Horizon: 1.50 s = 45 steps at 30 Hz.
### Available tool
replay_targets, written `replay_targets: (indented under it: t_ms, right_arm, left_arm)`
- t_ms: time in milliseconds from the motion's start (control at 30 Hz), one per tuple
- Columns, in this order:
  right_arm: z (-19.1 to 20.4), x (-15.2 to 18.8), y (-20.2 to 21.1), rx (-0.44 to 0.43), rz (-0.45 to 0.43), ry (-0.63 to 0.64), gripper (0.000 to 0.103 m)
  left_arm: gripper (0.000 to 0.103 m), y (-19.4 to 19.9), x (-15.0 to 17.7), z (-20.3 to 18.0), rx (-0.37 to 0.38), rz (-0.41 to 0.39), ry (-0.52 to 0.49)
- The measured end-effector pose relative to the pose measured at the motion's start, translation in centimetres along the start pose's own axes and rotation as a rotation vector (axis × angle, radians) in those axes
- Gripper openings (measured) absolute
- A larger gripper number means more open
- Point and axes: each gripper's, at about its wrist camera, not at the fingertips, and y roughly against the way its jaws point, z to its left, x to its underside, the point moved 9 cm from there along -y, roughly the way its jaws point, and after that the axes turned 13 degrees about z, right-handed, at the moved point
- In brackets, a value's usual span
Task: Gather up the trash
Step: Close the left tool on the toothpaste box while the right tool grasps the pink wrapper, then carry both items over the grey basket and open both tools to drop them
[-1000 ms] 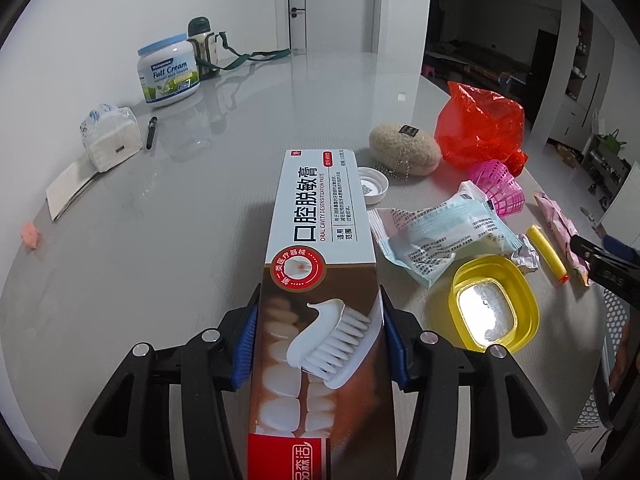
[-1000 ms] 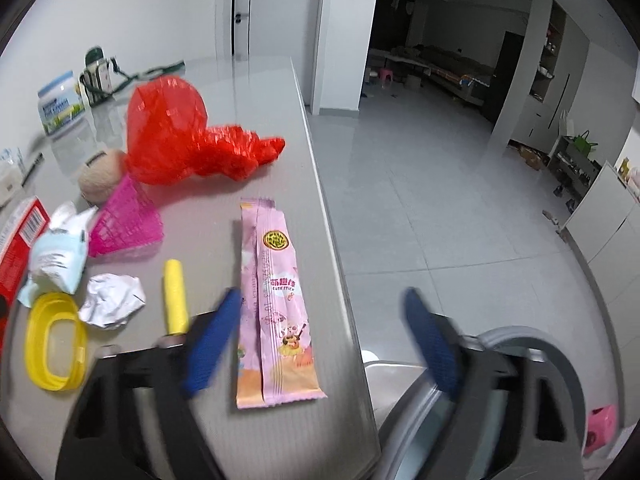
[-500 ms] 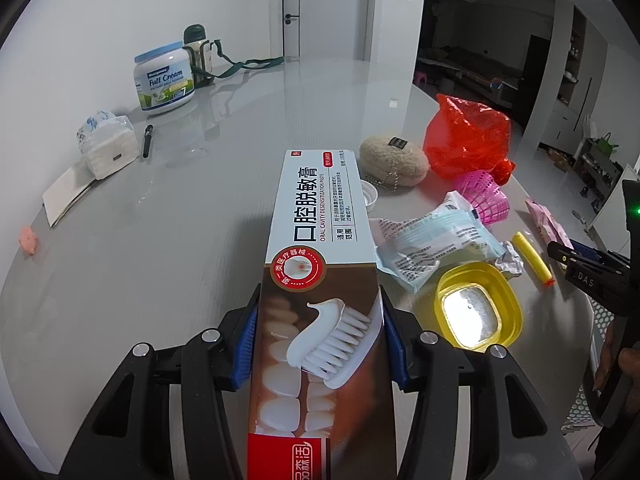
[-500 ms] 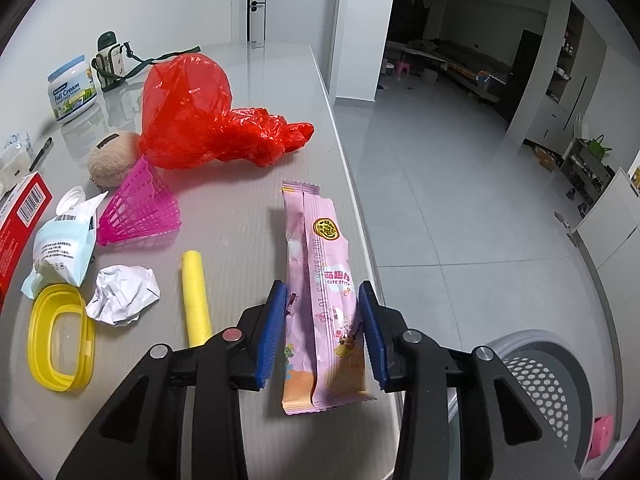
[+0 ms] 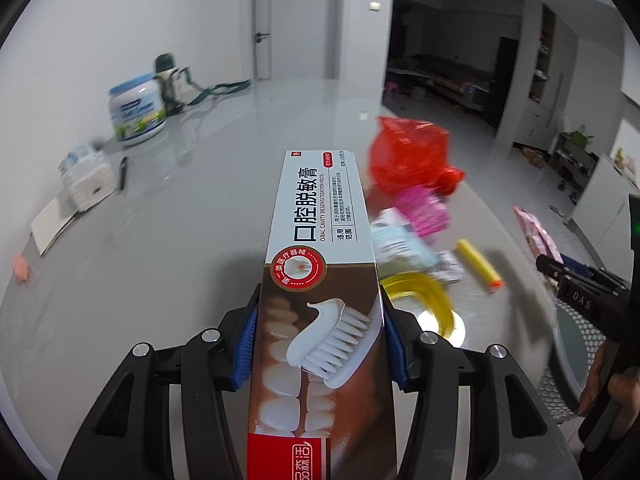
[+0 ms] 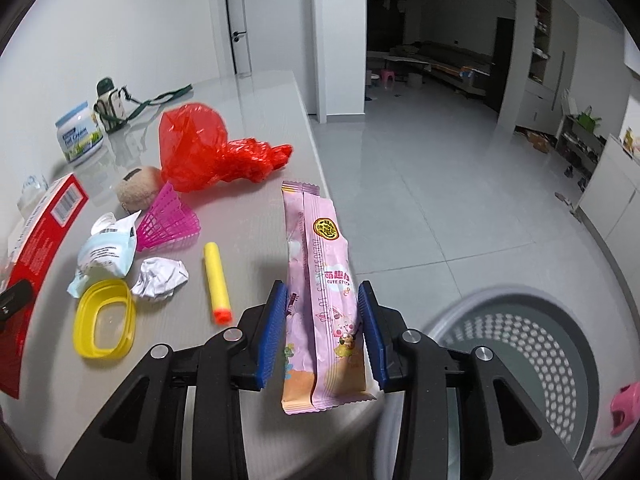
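Right wrist: perforated bin (image 6: 532,344) beside table (image 6: 248,240), contents unclear.

Got the toothpaste box (image 5: 320,280) clamped lengthwise in my left gripper (image 5: 318,344), off the table. My right gripper (image 6: 322,336) pinches the pink snack wrapper (image 6: 320,280), raised at the table's edge beside the perforated trash bin (image 6: 536,344).

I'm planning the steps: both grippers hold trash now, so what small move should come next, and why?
Probably carry the right gripper over the mesh bin and let go: its jaws, having just closed, pinch the pink snack wrapper, and the bin sits just beside the table edge.
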Motion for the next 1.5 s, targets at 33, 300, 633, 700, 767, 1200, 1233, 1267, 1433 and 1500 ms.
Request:
replay_targets:
  t_ms: [33,300,633,700,767,1200,1233,1267,1433,1500]
  right_arm:
    - [-0.5,0.4,0.5,0.002,-0.003,-0.011,0.036]
    - [-7.2,4.4,4.5,0.06,-0.024,-0.138,0.036]
    - [-16.4,11.8,6.6,0.117,0.005,-0.342,0.036]
    - [-17.7,13.0,6.8,0.126,0.009,-0.37,0.036]
    - [-18.8,14.0,6.9,0.134,0.012,-0.395,0.036]
    - [-20.8,16.3,5.2,0.11,0.062,-0.447,0.036]
    - [-20.9,16.4,5.0,0.107,0.067,-0.449,0.036]
    - [-21.0,16.5,4.8,0.105,0.073,-0.451,0.036]
    - [-21.5,16.9,4.3,0.095,0.087,-0.46,0.036]
    - [-21.4,17.0,4.2,0.093,0.087,-0.461,0.036]
  left_arm:
    - [0.051,0.3,-0.2,-1.0,0.011,-0.008,-0.019]
    - [0.051,0.9,-0.7,-9.8,0.139,-0.022,-0.167]
    - [0.051,0.3,1.9,-21.9,0.284,0.023,-0.381]
    - [0.051,0.1,2.6,-24.1,0.306,0.032,-0.426]
    - [0.051,-0.3,3.3,-26.1,0.324,0.046,-0.465]
    - [0.051,-4.2,7.0,-33.0,0.347,0.174,-0.617]
    - [0.051,-4.3,7.1,-33.3,0.347,0.179,-0.621]
    - [0.051,-4.6,7.2,-33.4,0.346,0.187,-0.626]
    - [0.051,-5.3,7.8,-34.0,0.34,0.211,-0.636]
    - [0.051,-5.5,7.7,-34.0,0.338,0.221,-0.638]
